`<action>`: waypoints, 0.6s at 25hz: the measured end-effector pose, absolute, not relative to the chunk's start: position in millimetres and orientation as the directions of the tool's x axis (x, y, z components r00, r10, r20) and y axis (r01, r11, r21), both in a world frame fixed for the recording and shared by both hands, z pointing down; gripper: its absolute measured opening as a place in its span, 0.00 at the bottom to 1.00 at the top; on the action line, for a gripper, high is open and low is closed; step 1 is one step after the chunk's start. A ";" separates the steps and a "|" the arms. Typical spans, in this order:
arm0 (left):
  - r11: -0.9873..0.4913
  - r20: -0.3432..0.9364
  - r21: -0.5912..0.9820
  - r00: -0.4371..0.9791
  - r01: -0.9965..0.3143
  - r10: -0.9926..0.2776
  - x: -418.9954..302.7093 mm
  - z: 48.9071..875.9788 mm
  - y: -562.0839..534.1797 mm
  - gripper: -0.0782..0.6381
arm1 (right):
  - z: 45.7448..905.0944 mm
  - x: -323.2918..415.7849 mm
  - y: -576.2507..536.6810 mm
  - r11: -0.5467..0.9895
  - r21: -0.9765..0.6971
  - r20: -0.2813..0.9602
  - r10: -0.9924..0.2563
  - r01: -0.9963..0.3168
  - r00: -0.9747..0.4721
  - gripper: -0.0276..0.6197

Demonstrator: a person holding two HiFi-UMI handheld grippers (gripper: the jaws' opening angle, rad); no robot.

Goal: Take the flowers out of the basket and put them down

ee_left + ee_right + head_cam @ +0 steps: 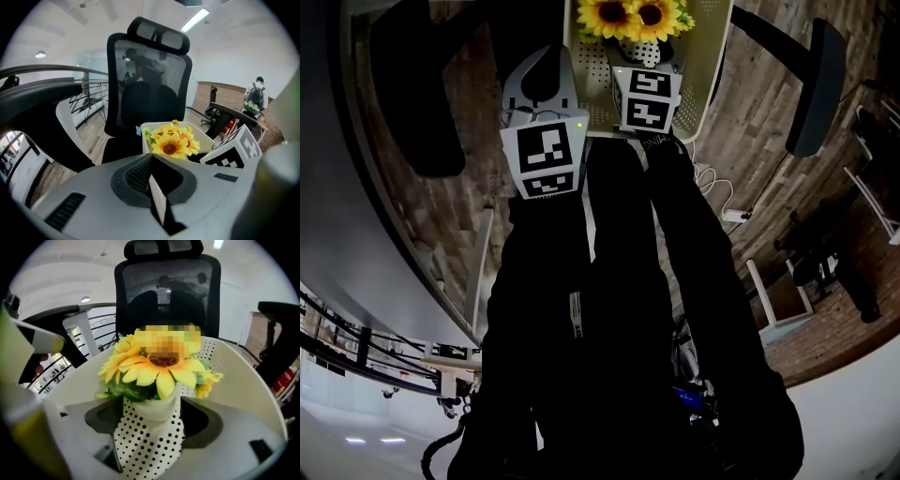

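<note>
Yellow sunflowers (159,364) with matt, softly creased petals that look like cloth, and dull green leaves. The white wrap with black dots (147,441) around their stems is matt; whether it is paper or thin fabric the soft view does not settle. The white perforated plastic basket (234,376) has a smooth wall with a faint sheen. The right gripper (152,420) and the left gripper (154,180) have pale grey matt plastic shells, and the left's dark pads (137,174) are ribbed and rubber-like. The black office chair (150,93) has a fine see-through mesh back. The brown plank floor (759,112) is rough-grained wood.
</note>
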State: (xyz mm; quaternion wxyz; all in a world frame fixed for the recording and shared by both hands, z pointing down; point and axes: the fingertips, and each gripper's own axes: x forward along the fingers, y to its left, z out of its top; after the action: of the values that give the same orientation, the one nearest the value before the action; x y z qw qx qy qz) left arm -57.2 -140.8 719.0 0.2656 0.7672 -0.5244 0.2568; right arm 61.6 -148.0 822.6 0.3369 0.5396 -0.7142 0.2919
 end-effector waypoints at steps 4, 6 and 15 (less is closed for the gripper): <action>-0.311 0.664 0.133 0.317 -0.941 -0.677 -61.5 719.5 -151.6 0.11 | 831.7 54.1 -160.5 0.244 -0.046 0.768 -0.611 -0.969 -0.191 0.69; -0.301 0.661 0.138 0.314 -0.944 -0.681 -66.9 722.8 -160.2 0.11 | 836.6 53.2 -173.0 0.222 -0.027 0.752 -0.638 -0.975 -0.166 0.72; -0.279 0.647 0.144 0.304 -0.949 -0.700 -79.5 730.0 -183.8 0.11 | 852.1 50.5 -220.1 0.153 -0.010 0.692 -0.712 -0.988 -0.117 0.76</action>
State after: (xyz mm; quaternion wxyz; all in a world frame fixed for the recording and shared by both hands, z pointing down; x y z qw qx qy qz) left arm -79.5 -183.8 730.0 0.2626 0.7635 -0.5399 0.2379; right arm 50.5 -220.1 852.1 0.2802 0.6024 -0.7056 0.2464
